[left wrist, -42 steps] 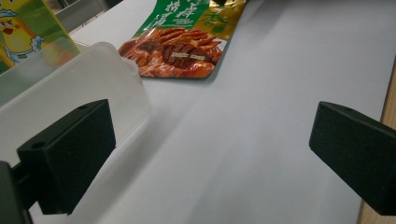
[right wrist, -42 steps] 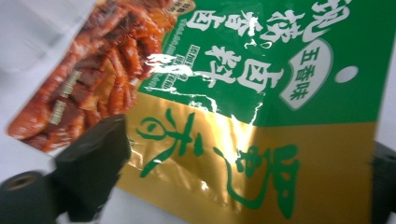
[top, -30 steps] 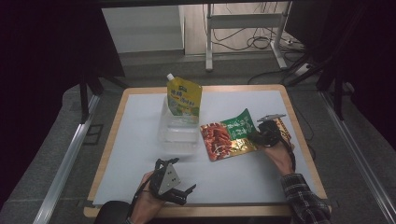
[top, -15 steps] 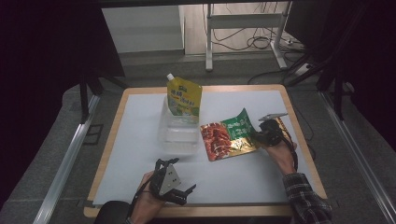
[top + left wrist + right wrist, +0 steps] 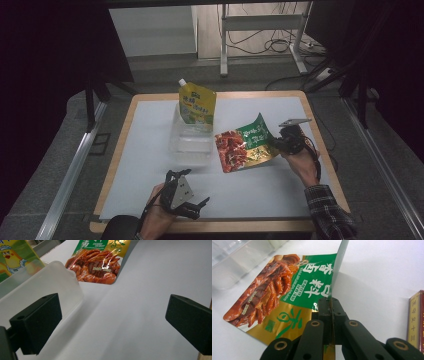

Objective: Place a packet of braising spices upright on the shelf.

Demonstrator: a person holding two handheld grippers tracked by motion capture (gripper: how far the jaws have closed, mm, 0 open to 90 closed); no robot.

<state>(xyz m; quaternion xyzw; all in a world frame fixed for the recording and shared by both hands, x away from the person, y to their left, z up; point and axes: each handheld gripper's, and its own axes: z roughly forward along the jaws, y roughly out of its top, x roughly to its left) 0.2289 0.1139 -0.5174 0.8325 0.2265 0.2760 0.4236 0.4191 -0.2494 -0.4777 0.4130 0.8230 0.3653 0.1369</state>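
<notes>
Pale tabletop (image 5: 150, 150) with wooden rim, dark room, grey floor (image 5: 45, 165), cables behind, right tongs (image 5: 278, 144) clamping food pouch (image 5: 245, 147), left tongs (image 5: 197, 207) spread wide, empty.

A wood-edged white table (image 5: 150, 150) stands on grey floor (image 5: 60, 150); cables (image 5: 270, 45) trail beneath a metal frame (image 5: 260, 22) behind.
</notes>
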